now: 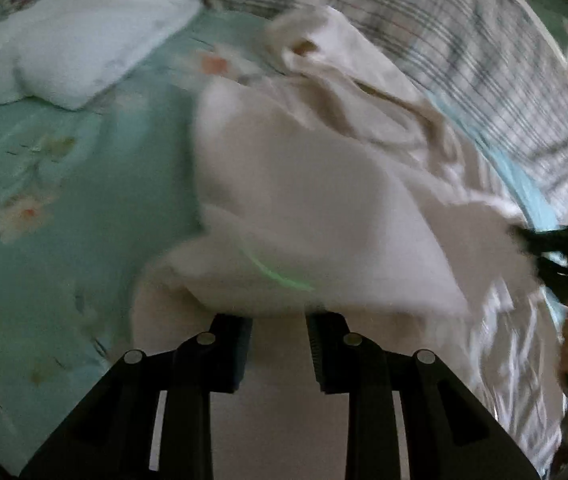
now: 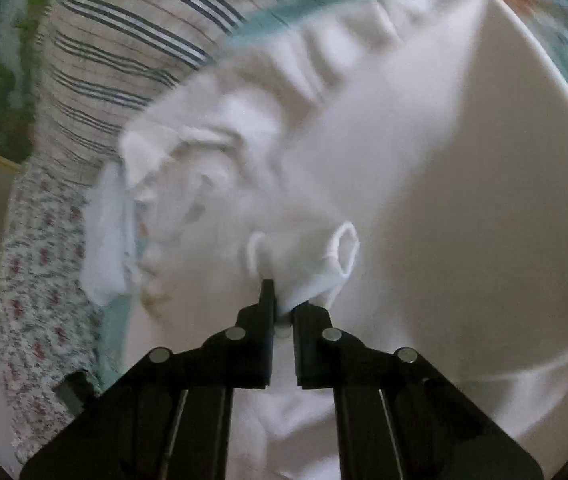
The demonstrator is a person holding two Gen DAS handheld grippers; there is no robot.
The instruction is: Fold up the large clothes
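A large white garment [image 1: 315,208] lies crumpled on a green floral bed sheet [image 1: 64,220]. In the left wrist view a fold of it hangs over my left gripper [image 1: 278,320] and hides the fingertips; the jaws stand apart with cloth beneath them. My right gripper [image 2: 284,300] is shut on a bunched edge of the same garment [image 2: 423,200], with a seam loop sticking out past the fingers. The right gripper also shows in the left wrist view [image 1: 563,252] at the far right edge. Both views are motion blurred.
A folded white garment [image 1: 84,36] lies at the far left of the bed. A plaid pillow [image 1: 423,12] lies at the head of the bed and shows in the right wrist view [image 2: 132,32] too. A floral cloth [image 2: 40,280] lies at the left.
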